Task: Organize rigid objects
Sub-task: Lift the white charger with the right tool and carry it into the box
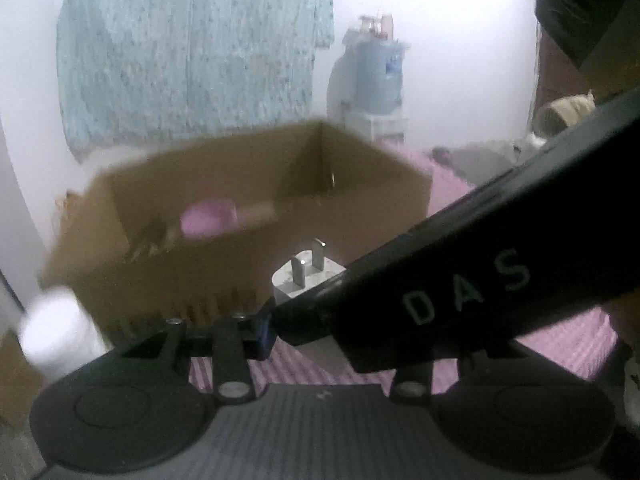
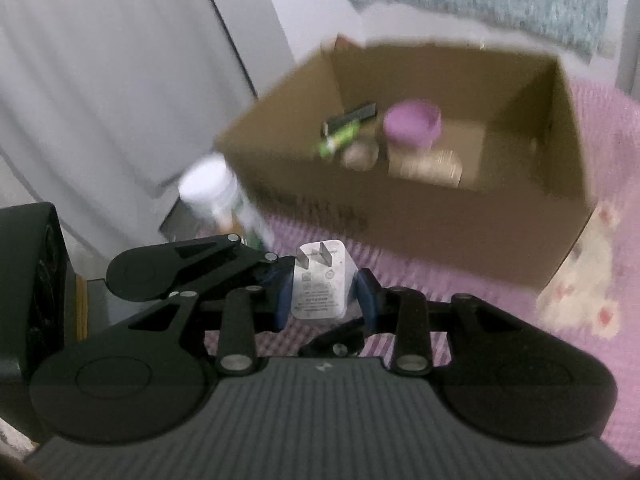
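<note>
My right gripper (image 2: 325, 300) is shut on a white two-prong charger (image 2: 320, 284), its blue pads pressing on both narrow sides. My left gripper (image 1: 320, 338) closes around the same charger (image 1: 304, 280) from the left. Its near fingertip (image 2: 264, 259) meets the charger's prong end, and its other finger is hidden under the right gripper's black body (image 1: 460, 280). The charger hangs above a pink blanket (image 2: 600, 360), just in front of an open cardboard box (image 2: 440, 220) (image 1: 360, 208). Inside the box lie a purple cup (image 2: 412, 124) (image 1: 208, 218), a green item (image 2: 340, 140) and other small things.
A white-lidded bottle (image 2: 212, 188) (image 1: 52, 324) stands at the box's left corner. A black speaker (image 2: 28, 288) sits at the far left. Behind the box hang a light-blue cloth (image 1: 192, 48) and stands a water jug (image 1: 376, 76). Pale bedding (image 2: 580, 272) lies right of the box.
</note>
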